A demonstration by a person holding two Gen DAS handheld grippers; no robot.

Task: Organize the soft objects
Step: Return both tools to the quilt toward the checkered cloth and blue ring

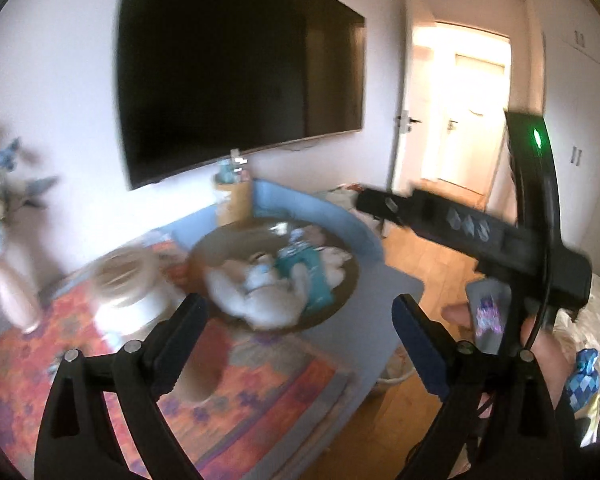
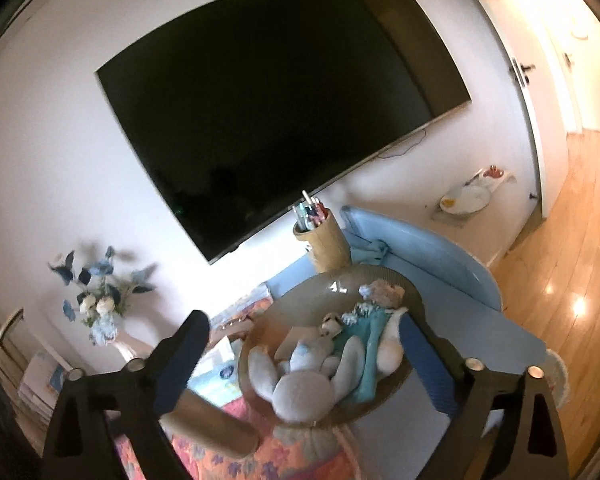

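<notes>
Both tools stood wide open with nothing between their pads — the left gripper (image 1: 300,336) and the right gripper (image 2: 306,354) each hung just short of the round basket (image 2: 260,322). In that basket lay a white plush rabbit (image 2: 304,380), with a teal cloth (image 2: 370,344) touching its far side. Behind the basket stood a wooden pen holder (image 2: 326,242); above that, 1 dark television (image 2: 268,92) hung on the wall.
</notes>
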